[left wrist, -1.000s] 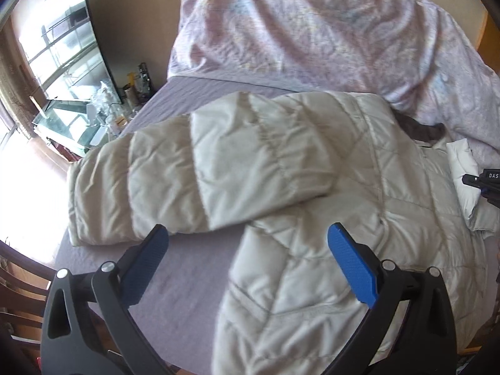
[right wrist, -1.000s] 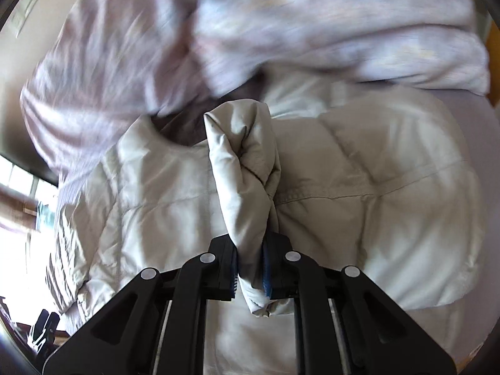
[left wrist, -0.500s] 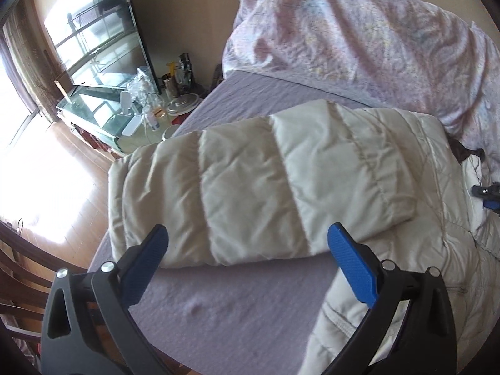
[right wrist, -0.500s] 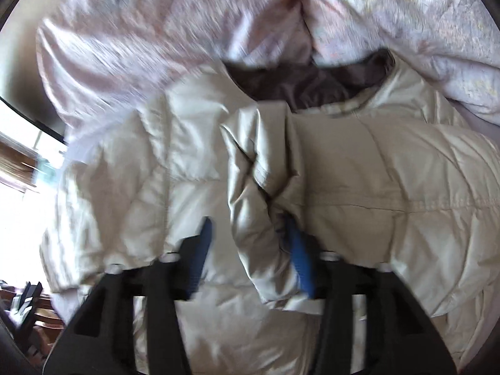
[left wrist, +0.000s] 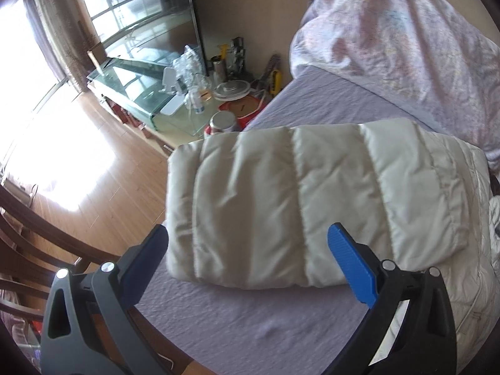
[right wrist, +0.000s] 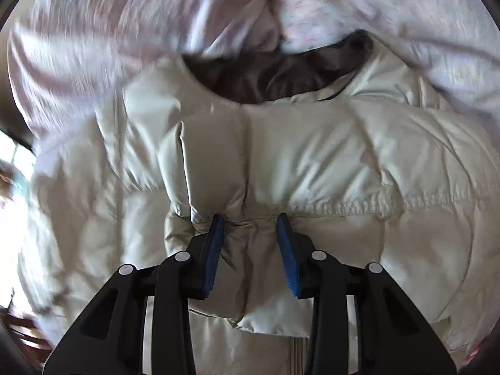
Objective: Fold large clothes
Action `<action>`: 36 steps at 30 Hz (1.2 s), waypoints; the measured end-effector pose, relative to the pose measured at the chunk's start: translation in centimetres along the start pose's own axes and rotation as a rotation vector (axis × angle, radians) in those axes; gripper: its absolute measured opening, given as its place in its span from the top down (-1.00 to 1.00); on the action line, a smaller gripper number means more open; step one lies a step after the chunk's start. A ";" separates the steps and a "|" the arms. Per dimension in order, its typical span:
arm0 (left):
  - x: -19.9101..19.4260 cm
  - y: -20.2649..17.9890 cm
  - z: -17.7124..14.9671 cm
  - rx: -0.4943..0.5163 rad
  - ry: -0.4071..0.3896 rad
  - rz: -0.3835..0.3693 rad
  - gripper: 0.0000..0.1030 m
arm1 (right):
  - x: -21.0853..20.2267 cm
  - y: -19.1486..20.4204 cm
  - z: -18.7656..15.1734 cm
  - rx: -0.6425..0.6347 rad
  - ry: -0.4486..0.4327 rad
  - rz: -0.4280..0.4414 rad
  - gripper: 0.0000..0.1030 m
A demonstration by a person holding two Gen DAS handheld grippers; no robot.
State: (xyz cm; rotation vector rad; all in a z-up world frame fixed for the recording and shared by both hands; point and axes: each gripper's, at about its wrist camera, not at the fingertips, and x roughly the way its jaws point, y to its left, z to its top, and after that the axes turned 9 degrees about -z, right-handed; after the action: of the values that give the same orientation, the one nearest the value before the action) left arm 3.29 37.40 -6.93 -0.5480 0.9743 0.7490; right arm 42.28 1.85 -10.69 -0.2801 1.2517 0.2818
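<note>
A: So, which step is this?
B: Sleeve folding. The left tool [left wrist: 247, 250] is hovering wide open and empty, the jacket's left sleeve [left wrist: 312, 206] lying ahead between its fingers on the bed [left wrist: 250, 328].
A: And the right tool [right wrist: 250, 234]?
B: It's sitting half open, holding nothing, on the jacket [right wrist: 312, 162] by the folded-in sleeve [right wrist: 200, 168]. Next, likely the left sleeve's cuff.

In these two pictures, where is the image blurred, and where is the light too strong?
Left wrist view: sunlight on the wooden floor burns out to white; the padded jacket sleeve is fairly sharp. Right wrist view: the pink quilt at the top is smeared by motion, and the left edge is overexposed; the jacket near the fingers is clearer.
</note>
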 end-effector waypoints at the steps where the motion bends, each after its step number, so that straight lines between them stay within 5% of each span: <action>1: 0.1 0.7 0.0 -0.014 0.003 0.008 -0.97 | 0.0 0.7 -0.1 -0.033 -0.016 -0.032 0.25; 7: 0.7 4.9 0.2 -0.115 0.012 0.015 -0.97 | 0.2 0.8 0.0 -0.034 -0.004 -0.016 0.25; 12: 1.8 7.5 0.6 -0.210 0.021 -0.054 -0.97 | 0.5 0.4 0.5 -0.036 -0.005 -0.012 0.25; 20: 4.0 9.5 0.6 -0.324 0.075 -0.127 -0.59 | 0.0 0.1 -0.1 -0.032 -0.009 0.008 0.25; 26: 4.3 9.3 -0.1 -0.374 0.081 -0.225 0.08 | 0.1 -0.2 -0.2 -0.025 -0.013 0.015 0.25; 31: 3.5 8.0 0.1 -0.369 0.069 -0.231 0.71 | -0.2 -0.3 -0.4 -0.012 -0.017 0.029 0.25; 36: 1.4 6.0 1.9 -0.330 0.016 -0.228 0.82 | -0.6 -0.9 -0.9 -0.007 -0.022 0.057 0.19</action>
State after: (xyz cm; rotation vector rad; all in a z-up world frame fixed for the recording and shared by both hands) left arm 0.10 42.95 -7.78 -0.9375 0.7891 0.7034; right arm 41.65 0.69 -10.33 -0.2473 1.2384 0.3372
